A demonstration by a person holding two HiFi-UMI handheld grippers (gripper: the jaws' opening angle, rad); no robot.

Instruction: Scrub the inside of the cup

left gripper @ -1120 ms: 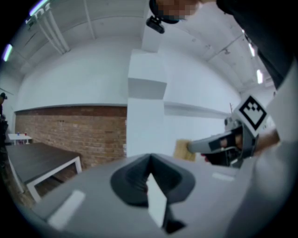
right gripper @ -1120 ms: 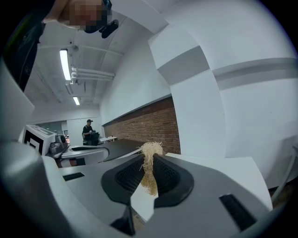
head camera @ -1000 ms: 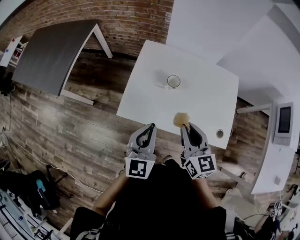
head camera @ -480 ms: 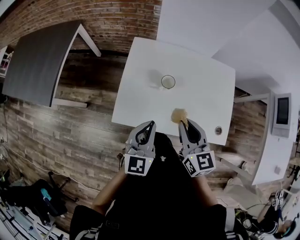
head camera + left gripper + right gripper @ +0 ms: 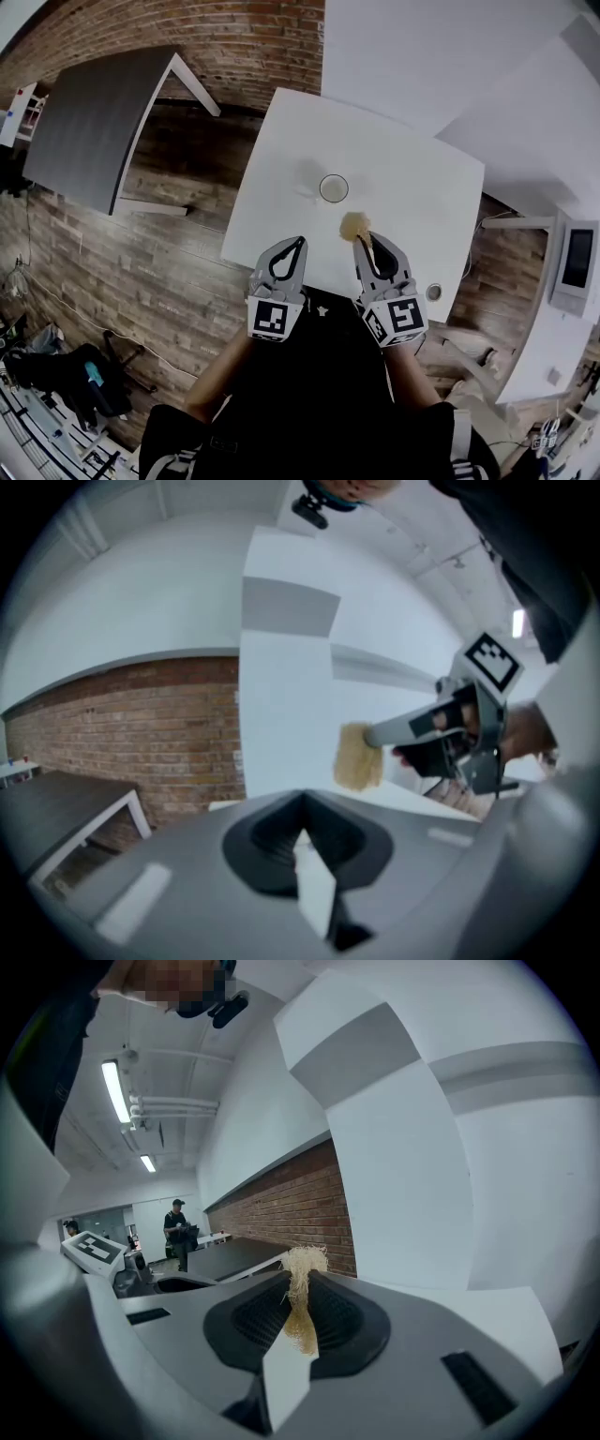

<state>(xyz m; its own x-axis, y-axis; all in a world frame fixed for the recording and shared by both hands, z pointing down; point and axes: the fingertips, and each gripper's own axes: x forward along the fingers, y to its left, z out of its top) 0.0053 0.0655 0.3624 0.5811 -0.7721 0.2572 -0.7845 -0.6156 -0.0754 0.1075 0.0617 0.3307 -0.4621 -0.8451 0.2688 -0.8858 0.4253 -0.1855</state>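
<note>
A clear glass cup (image 5: 334, 188) stands upright near the middle of the white table (image 5: 412, 169). My right gripper (image 5: 361, 240) is shut on a tan fibrous scrubber (image 5: 354, 225), held over the table's near edge, short of the cup. The scrubber (image 5: 301, 1302) shows pinched between the jaws in the right gripper view, and as a tan pad (image 5: 359, 756) in the left gripper view. My left gripper (image 5: 298, 243) is shut with nothing in it, at the table's near edge, left of the right one.
A dark grey table (image 5: 89, 117) stands at the left by the brick wall (image 5: 234, 37). A round cable hole (image 5: 433, 292) sits in the white table's near right corner. A person (image 5: 178, 1232) stands far off in the right gripper view. Wood floor lies left of the table.
The view has shifted, and both grippers sit a little closer to the table's near edge. The scrubber stays in the right gripper. The cup has not moved on the table.
</note>
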